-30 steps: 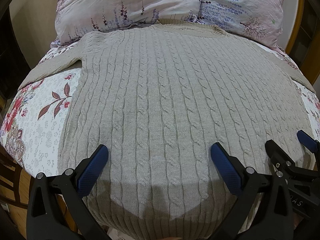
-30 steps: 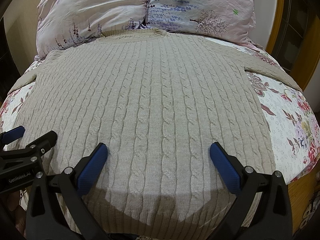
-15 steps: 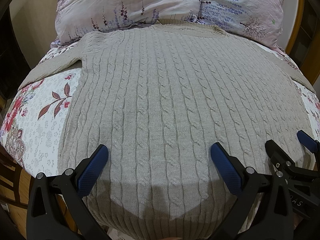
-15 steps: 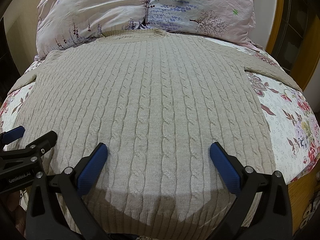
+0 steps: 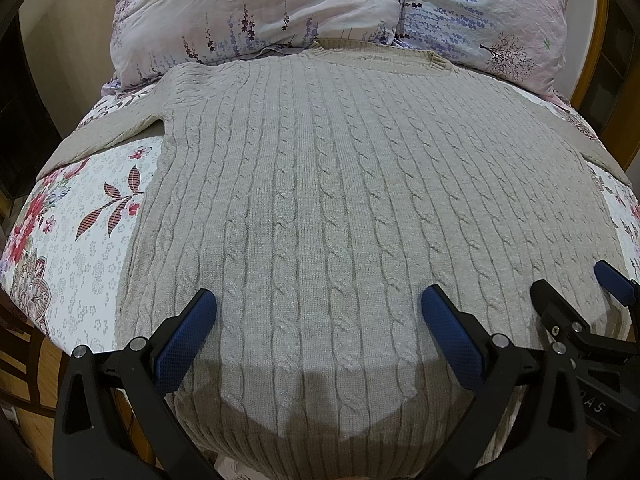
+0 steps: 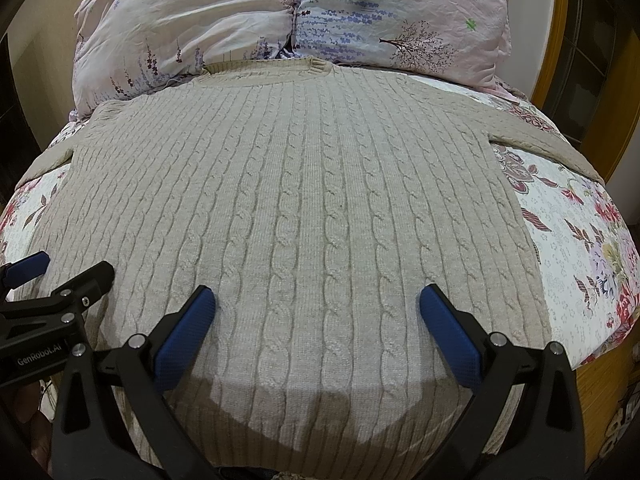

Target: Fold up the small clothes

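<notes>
A beige cable-knit sweater [image 5: 332, 184] lies spread flat on the bed, collar toward the pillows, hem toward me, both sleeves stretched out sideways. My left gripper [image 5: 318, 312] hovers open above the hem, left of centre, with nothing between its blue pads. In the right wrist view the same sweater [image 6: 304, 200] fills the middle, and my right gripper [image 6: 316, 312] hangs open over the hem, right of centre. Each gripper shows at the edge of the other's view: the right gripper [image 5: 576, 292] and the left gripper [image 6: 60, 272].
Two floral pillows [image 5: 280, 12] lie against the headboard beyond the collar. A flowered bedsheet [image 5: 80, 240] shows on both sides of the sweater [image 6: 576, 240]. A wooden bed frame [image 6: 600, 384] edges the mattress at the right, with wood floor [image 5: 24, 380] at the lower left.
</notes>
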